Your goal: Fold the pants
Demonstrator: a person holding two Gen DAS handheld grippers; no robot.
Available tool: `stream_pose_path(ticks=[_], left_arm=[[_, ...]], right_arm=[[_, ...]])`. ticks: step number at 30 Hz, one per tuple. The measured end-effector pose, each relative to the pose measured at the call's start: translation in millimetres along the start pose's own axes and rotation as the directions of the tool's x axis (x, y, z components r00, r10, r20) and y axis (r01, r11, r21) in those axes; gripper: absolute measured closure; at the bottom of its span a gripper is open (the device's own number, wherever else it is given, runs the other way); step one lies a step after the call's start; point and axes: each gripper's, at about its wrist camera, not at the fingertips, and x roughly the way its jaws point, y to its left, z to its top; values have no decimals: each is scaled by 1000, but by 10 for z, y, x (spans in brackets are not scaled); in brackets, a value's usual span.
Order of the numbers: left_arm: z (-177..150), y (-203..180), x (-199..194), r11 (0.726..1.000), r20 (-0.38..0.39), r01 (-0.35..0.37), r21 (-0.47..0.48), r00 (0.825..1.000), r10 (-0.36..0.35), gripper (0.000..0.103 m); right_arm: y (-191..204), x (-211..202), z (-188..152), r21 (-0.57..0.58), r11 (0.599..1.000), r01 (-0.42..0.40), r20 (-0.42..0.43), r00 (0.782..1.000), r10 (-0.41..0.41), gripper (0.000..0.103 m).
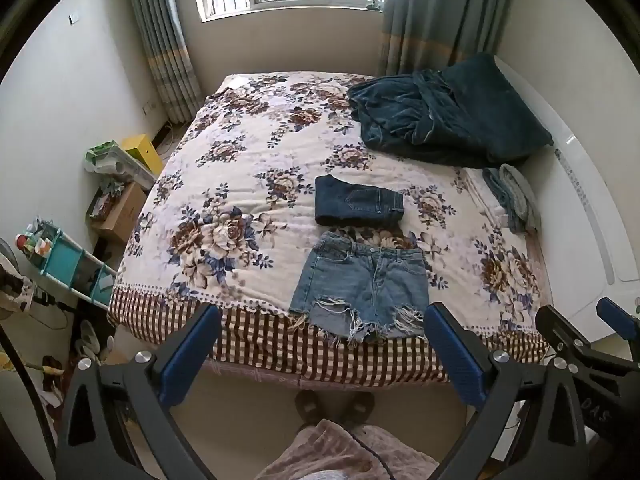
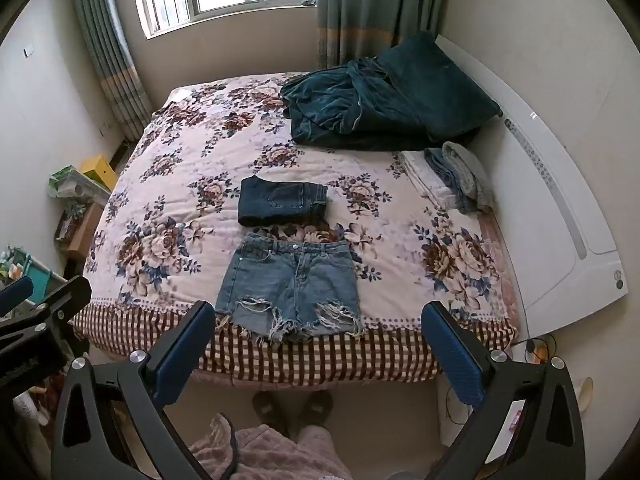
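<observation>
1. Light blue denim shorts lie flat and unfolded, front side up, at the lower centre of the left wrist view, on the near edge of the bed. The waistband, with its button and belt loops, points toward the top of the frame; both leg hems are ragged, with torn holes and loose white threads, and they reach onto the checked border of the cover.
2. In the right wrist view the same shorts sit at centre frame; one front pocket and the fly seam are plainly visible.
3. A dark blue denim garment, already folded into a compact rectangle with a back pocket on top, lies just above the shorts in the frame, close to the waistband but apart from it.
4. Left gripper: jaws spread wide, blue pads at lower left and lower right of its own view, nothing between them; it hangs short of the bed.
5. Right gripper: likewise spread wide and empty, framing the shorts' hems from above.
6. A rumpled teal blanket occupies the upper right of the bed; a small stack of folded cloths lies below it at right.
7. The person's slippered feet stand on the floor at lower centre.
</observation>
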Motion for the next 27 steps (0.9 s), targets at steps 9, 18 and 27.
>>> stream_pose_path(ticks=[9,18,27], left_arm=[[1,-2,-7,1000,-1,0,0,1000,0,0],[0,-9,-6,1000,1,-4,5,1000,4,0],[1,-11,-11,1000,2,-3,2,1000,3,0]], right_arm=[[0,0,1,0,1000,-3,-3,1000,3,0],[-17,-27,32,-3,1000,-2,15,1000,2,0],[-91,-71,42,7,1000,-4,24,1000,4,0]])
